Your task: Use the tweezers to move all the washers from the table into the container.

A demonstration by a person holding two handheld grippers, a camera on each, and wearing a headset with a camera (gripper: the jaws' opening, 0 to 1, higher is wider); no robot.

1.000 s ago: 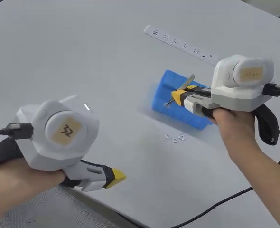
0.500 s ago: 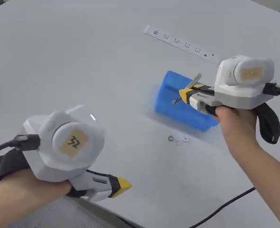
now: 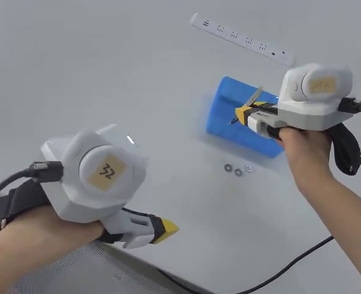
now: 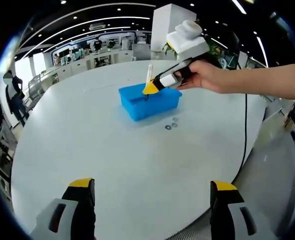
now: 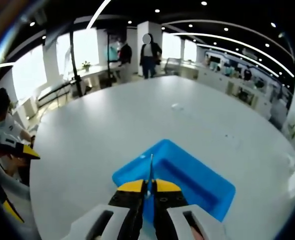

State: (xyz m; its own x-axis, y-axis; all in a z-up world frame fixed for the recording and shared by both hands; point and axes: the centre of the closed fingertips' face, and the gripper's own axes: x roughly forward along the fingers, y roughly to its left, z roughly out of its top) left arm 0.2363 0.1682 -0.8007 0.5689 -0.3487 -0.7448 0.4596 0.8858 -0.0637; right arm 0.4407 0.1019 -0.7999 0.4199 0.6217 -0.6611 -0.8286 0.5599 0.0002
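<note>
Pinching tweezers (image 3: 253, 98) over blue container (image 3: 228, 98), right tool (image 3: 241, 114), left tool (image 3: 166, 229) spread, three washers (image 3: 238, 169) just beside container

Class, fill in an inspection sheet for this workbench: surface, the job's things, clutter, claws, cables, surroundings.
Surface: white table, smooth and pale.
Job's things: blue container on the table; three washers lie together on the table just beside it, outside it; tweezers held over the container.
Clutter: power strip on the far side of the table.
Claws: left claw open, holding nothing; right claw shut on the tweezers, above the container.
Cables: black cable runs from the right gripper across the table edge; second cable at the left gripper.
Surroundings: open hall with ceiling lights; people standing far off.
</note>
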